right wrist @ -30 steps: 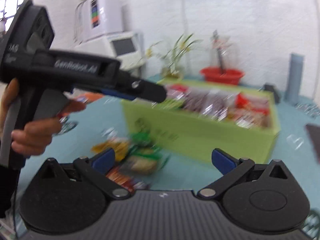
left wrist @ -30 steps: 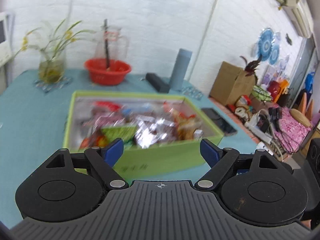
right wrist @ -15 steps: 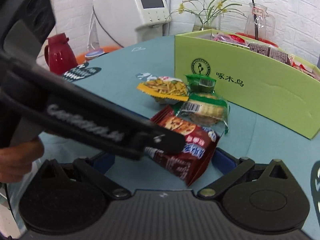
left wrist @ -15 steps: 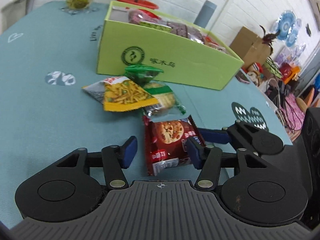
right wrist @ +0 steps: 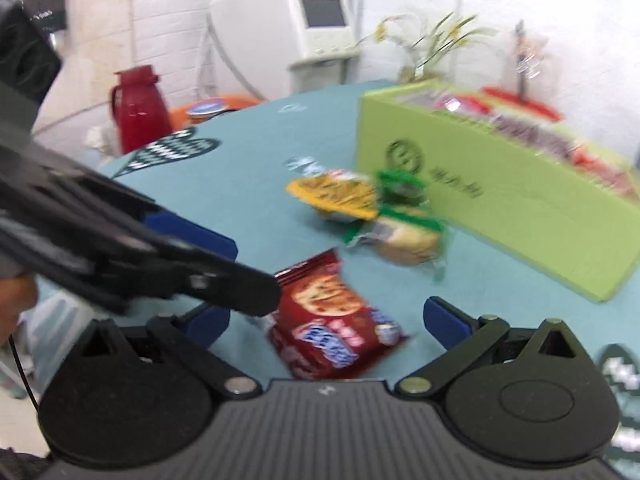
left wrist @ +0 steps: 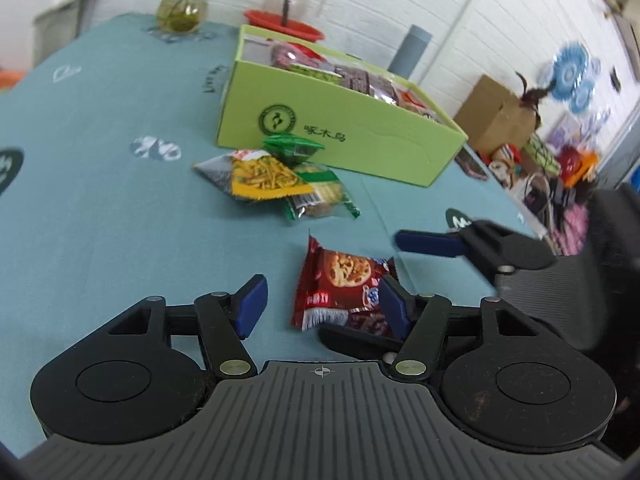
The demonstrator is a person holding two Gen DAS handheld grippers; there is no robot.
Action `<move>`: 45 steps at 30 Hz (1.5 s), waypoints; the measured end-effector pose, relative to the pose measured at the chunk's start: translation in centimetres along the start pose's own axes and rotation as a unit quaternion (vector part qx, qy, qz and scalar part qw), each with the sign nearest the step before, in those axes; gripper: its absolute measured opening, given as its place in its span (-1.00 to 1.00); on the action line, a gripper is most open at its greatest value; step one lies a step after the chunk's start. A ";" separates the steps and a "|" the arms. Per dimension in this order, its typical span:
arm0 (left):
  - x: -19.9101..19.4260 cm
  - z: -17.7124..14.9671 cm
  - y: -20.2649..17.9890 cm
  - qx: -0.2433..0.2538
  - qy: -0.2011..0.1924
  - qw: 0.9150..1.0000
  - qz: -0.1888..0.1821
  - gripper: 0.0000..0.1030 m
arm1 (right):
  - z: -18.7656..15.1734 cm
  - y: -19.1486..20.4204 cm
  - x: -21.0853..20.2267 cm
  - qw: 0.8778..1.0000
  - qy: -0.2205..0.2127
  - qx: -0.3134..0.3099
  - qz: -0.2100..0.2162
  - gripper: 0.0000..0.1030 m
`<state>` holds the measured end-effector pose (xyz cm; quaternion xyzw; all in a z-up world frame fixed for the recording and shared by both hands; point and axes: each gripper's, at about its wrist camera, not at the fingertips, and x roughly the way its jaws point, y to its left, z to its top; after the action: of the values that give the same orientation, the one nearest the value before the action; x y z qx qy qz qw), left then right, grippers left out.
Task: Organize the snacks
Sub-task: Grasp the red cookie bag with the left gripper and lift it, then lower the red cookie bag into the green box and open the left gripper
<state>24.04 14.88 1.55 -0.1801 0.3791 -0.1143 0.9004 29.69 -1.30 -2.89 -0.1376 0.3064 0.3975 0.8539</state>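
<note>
**Cookie packet lined up for the snack box**

The left gripper is seen with its jaws apart, having just been opening, and the red cookie packet lies flat between them, unclamped; its right-hand edge sits against or just under one blue pad, though contact cannot be confirmed. The right gripper is held beside it, jaws spread wide around the same packet and pressing on nothing. Beyond the packet, nearer the green box, a yellow noodle-snack bag and a green-edged cracker packet are piled together on the teal worktop, with a small green packet just in front of the box wall. The box is already well filled. The step in hand is judged to be the pick-up of the cookie packet; a firm closing on it by one gripper is called for next, then a lift over the box wall.
</note>
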 end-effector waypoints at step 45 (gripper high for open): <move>11.9 21.9 -1.5 0.046 -0.066 0.997 0.003 -0.43 | 13.8 -13.8 4.0 0.988 -0.127 0.079 -0.050 0.84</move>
<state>47.91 14.62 8.76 -0.1444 0.3137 -0.1172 0.9311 47.86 -1.25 5.16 -0.0335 0.2187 0.3429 0.9129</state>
